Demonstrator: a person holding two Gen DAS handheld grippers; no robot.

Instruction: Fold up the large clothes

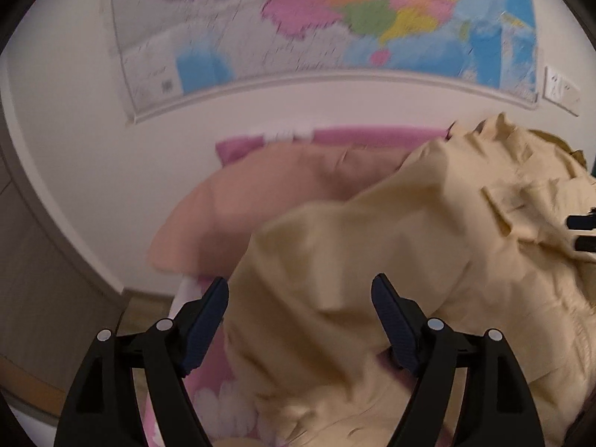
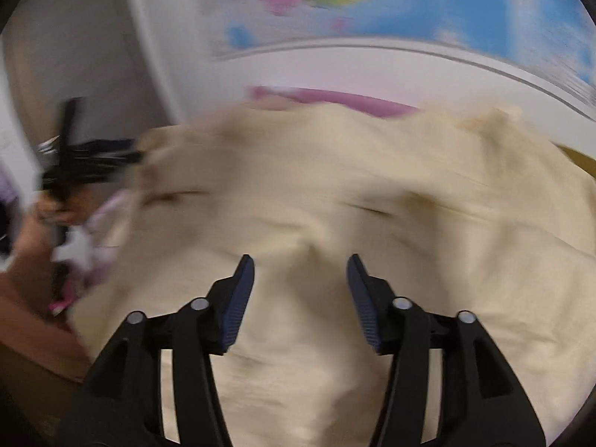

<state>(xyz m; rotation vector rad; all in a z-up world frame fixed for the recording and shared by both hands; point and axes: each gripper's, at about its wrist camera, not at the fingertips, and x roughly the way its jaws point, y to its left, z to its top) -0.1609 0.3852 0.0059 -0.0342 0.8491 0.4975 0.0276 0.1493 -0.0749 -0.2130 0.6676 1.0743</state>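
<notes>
A large cream garment (image 1: 391, 260) lies rumpled on a pink bed, with a pocket flap showing toward the right. My left gripper (image 1: 300, 285) hovers over its near left edge, jaws wide apart and the pads clear of the cloth. The right wrist view is filled by the same cream garment (image 2: 335, 205), and my right gripper (image 2: 300, 260) stands open just above it with nothing pinched. The right gripper's tips (image 1: 583, 229) peek in at the right edge of the left wrist view. The left gripper (image 2: 74, 164) appears blurred at the far left, held by a hand.
A peach pillow (image 1: 260, 201) lies behind the garment on the pink flowered sheet (image 1: 208, 391). A coloured map (image 1: 316, 18) hangs on the white wall, with a socket (image 1: 560, 87) to its right. Wooden floor (image 1: 145, 309) shows left of the bed.
</notes>
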